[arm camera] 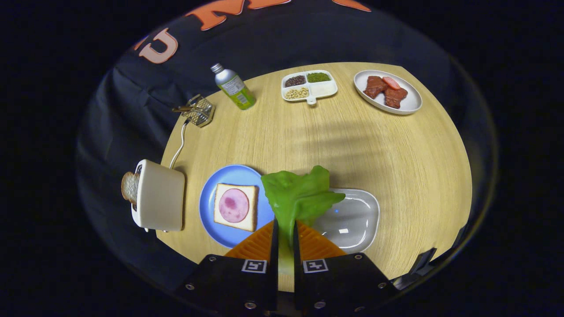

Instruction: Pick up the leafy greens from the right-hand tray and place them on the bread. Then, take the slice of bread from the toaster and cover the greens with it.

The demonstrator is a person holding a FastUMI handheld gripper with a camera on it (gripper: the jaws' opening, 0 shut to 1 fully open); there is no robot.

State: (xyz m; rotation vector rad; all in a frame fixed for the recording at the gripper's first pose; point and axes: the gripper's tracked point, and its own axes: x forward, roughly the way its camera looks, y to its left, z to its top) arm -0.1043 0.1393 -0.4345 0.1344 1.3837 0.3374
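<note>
Leafy greens (299,193), a glossy ruffled lettuce leaf, sit at lower centre, their stalk pinched between your gripper (285,229)'s ridged fingers, above the smooth grey tray (357,220). Left of them, square ham-topped bread (235,207) lies on a round blue plate (211,193); a boxy cream toaster (158,196) holds a slice (129,187).

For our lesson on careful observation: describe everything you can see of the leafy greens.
The leafy greens are one bright green piece with ruffled, wavy edges and a smooth, slightly glossy, plastic-like surface. The leaf narrows to a paler stem clamped between both fingers of the tool, which is shut on it. The leaf fans out just ahead of the fingers, held up between the blue plate and the clear tray, overlapping both in the gripper view. Nothing else visibly touches it.
</note>
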